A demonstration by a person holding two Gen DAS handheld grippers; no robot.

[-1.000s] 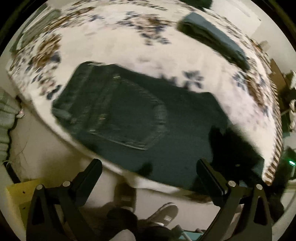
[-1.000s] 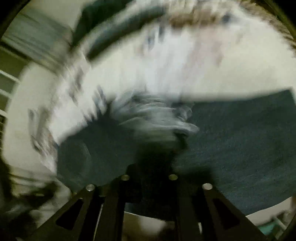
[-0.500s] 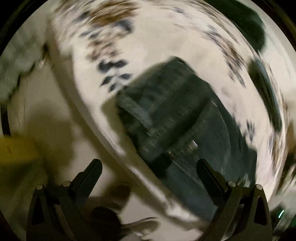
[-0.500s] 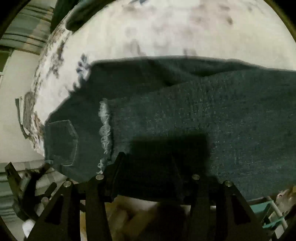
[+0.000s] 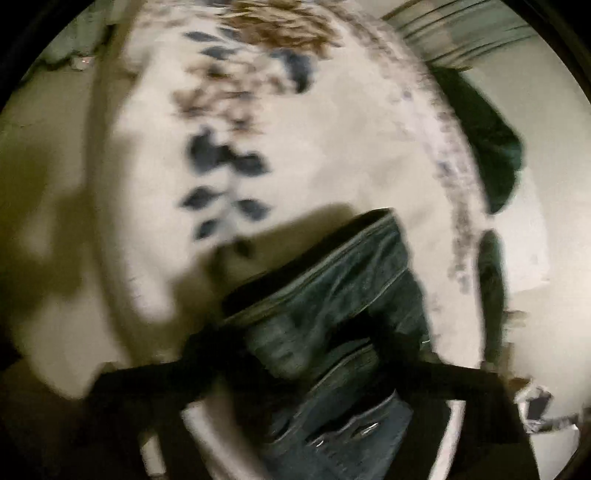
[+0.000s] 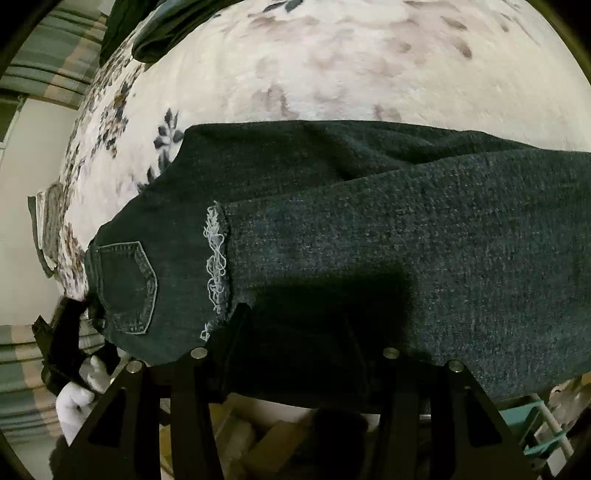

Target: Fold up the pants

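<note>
Dark jeans (image 6: 332,236) lie on a floral blanket (image 6: 332,66), one leg folded back so its frayed hem (image 6: 216,258) rests near the back pocket (image 6: 127,284). My right gripper (image 6: 306,325) hangs over the near edge of the jeans, jaws apart, nothing gripped. In the blurred left wrist view my left gripper (image 5: 303,350) is low at the waistband (image 5: 314,288). Its jaws are closing with the waistband between them, not pinched. The right wrist view shows the left gripper (image 6: 70,325) at the waist end, held by a white-gloved hand (image 6: 77,398).
Other dark garments lie at the blanket's far side (image 6: 147,33) (image 5: 495,155). The bed edge runs just below the jeans. Cardboard boxes (image 6: 273,443) and a teal rack (image 6: 535,424) stand on the floor. A striped curtain (image 6: 48,55) hangs at the left.
My left gripper swung, rolled and dropped close onto the waistband, jaws narrowing. My right gripper's jaws spread apart and the folded leg now lies flat on the jeans.
</note>
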